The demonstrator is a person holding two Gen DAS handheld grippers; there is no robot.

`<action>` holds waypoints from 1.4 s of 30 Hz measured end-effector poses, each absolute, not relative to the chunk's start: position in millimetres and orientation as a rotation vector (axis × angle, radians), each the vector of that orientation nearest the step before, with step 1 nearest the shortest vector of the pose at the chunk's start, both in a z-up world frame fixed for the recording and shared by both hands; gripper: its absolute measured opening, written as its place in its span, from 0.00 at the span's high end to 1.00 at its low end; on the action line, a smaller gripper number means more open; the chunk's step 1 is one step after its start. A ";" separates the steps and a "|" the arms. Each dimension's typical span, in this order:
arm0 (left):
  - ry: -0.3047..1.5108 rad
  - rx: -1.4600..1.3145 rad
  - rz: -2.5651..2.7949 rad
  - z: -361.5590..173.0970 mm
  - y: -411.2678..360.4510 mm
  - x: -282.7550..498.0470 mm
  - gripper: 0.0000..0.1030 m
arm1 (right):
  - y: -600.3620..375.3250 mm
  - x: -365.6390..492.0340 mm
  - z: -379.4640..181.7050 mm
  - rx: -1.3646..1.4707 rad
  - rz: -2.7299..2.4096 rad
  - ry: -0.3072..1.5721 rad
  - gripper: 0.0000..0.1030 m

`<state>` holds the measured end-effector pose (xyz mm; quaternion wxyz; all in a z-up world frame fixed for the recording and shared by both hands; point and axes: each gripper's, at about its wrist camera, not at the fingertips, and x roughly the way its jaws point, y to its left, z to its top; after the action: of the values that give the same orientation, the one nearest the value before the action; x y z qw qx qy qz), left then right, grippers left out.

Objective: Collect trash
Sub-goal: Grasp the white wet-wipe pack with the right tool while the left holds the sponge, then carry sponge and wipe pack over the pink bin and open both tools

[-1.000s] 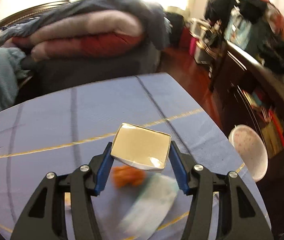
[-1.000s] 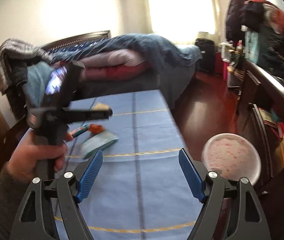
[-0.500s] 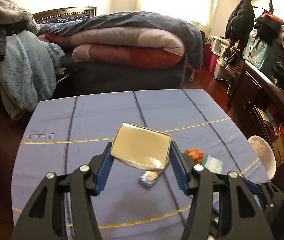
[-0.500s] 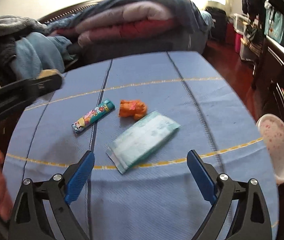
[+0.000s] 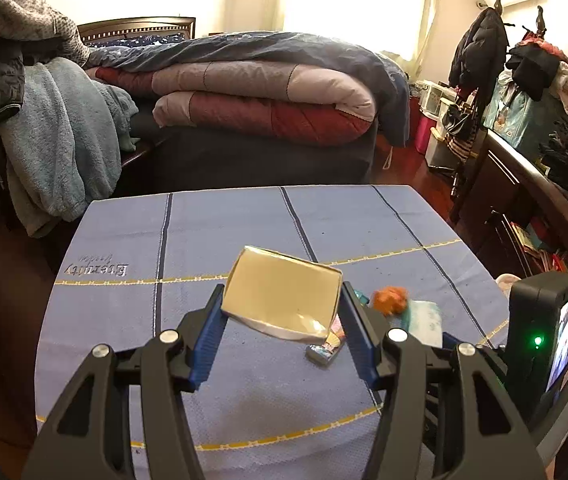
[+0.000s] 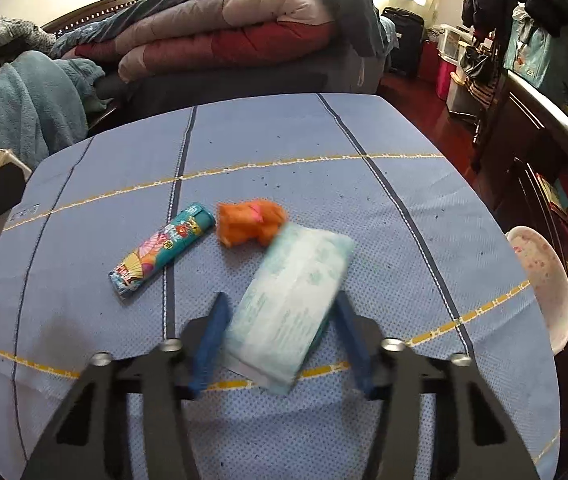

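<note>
L claw [image 5: 281, 312] clamped on gold box [image 5: 281, 294] | R claw [image 6: 279, 320] closing round wipes pack [image 6: 292, 304], contact unclear

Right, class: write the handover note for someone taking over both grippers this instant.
Left gripper: shut on the gold box, held above the table.
Right gripper: fingers either side of the pale tissue pack; the frame is blurred, so grip unconfirmed.
On the cloth: colourful tube, orange wad.
Done: box picked up.
Left: secure the pack, collect tube and wad, then bin everything; the white bin sits at the table's right edge.
</note>
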<state>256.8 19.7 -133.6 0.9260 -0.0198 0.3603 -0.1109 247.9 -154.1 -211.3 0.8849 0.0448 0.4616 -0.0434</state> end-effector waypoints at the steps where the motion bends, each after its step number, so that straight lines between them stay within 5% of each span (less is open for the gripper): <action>1: 0.737 -0.041 -0.233 -133.0 18.4 256.5 0.46 | -154.5 248.8 -211.8 0.095 -0.084 0.960 0.57; 42: 0.675 0.123 -0.525 -102.6 -224.3 224.0 0.46 | -366.7 153.4 -159.4 0.248 -0.142 0.730 0.59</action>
<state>224.0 -224.3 -102.6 0.9083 0.0594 0.3269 -0.2543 153.4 -366.7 -159.4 0.9241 0.1207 0.3558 -0.0693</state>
